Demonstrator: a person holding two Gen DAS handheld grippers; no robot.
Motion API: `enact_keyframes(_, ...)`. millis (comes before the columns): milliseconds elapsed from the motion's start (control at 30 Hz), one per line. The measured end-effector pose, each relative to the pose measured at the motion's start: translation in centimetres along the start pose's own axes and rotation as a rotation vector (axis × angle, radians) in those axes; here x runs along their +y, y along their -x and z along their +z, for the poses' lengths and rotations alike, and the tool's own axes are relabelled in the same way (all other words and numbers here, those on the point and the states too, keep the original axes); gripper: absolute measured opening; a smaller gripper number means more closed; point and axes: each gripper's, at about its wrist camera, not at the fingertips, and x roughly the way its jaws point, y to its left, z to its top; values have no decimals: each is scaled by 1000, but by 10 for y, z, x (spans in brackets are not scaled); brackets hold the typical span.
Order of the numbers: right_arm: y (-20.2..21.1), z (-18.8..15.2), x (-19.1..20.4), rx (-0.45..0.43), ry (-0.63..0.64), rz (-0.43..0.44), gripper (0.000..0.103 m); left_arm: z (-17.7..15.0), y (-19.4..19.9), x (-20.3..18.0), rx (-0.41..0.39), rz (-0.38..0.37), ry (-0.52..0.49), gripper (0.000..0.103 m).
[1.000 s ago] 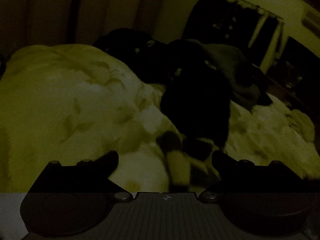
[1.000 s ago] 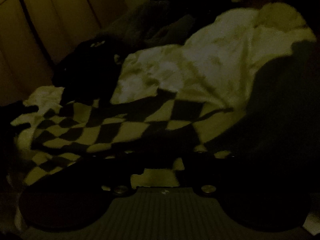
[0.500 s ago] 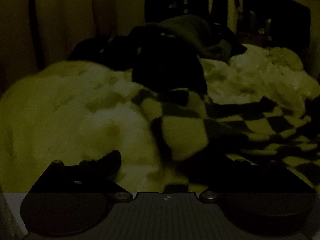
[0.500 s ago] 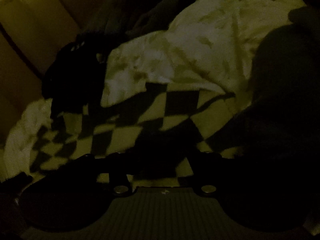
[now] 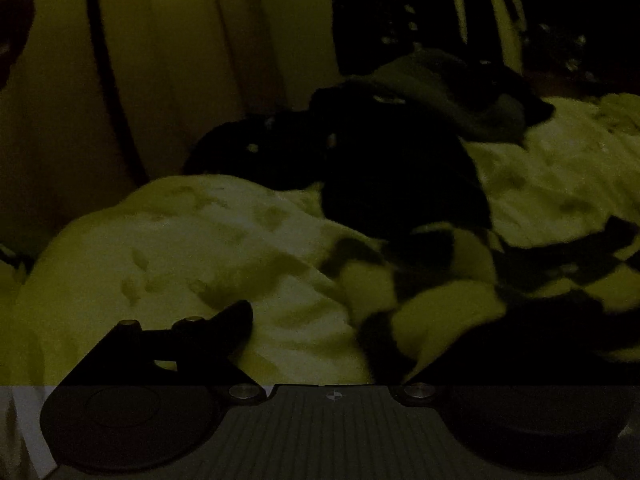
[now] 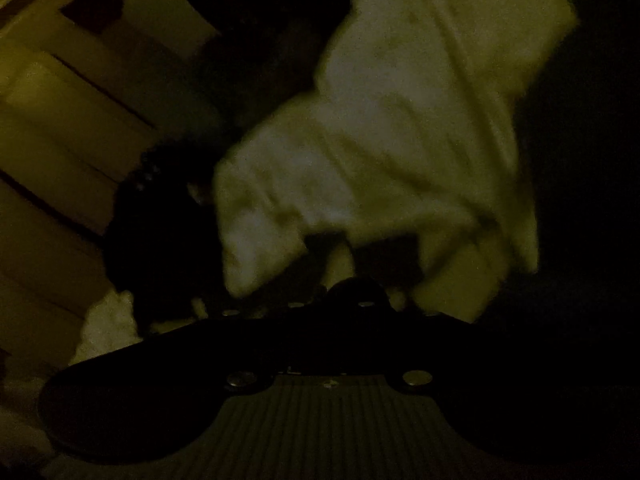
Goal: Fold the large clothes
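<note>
- Lying rumpled on the bed, the checked cloth (image 5: 452, 312) fills the lower right of the left wrist view, its dark and pale squares running off toward the right edge.
- Left claw (image 5: 340, 344): one finger (image 5: 224, 328) shows clear over the pale duvet (image 5: 180, 248); the other is lost under the cloth's dark folds, and whether the claw grips it I cannot tell.
- Right claw (image 6: 354, 292): fingers drawn together, with a checked fold right at their tips; the dim, blurred view does not show whether cloth is caught between them.
- Duvet covers the bed as a soft, lumpy surface with a faint leaf print, and rises in long creases behind the right claw.
- Dark clothes (image 5: 384, 168) are heaped on the duvet beyond the checked cloth, with a greyer piece on top.
- Behind the bed stands a pale panelled wall (image 5: 168, 80) with dark vertical seams.
- Dark shelving (image 5: 400, 24) stands further right, its contents too dim to read.
- Room light is very low and yellow-green.
</note>
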Motion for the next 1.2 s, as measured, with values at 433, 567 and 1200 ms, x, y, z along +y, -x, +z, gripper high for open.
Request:
enact_keyframes(433, 30, 4, -3, -45, 170, -133, 2, -9, 3, 3, 7, -14, -31, 103)
enact_keyframes(567, 14, -6, -11, 23, 121, -96, 8, -8, 2, 1, 26, -11, -36, 103)
enact_keyframes(1200, -56, -5, -10, 73, -102, -19, 12, 3, -10, 18, 28, -9, 30, 103)
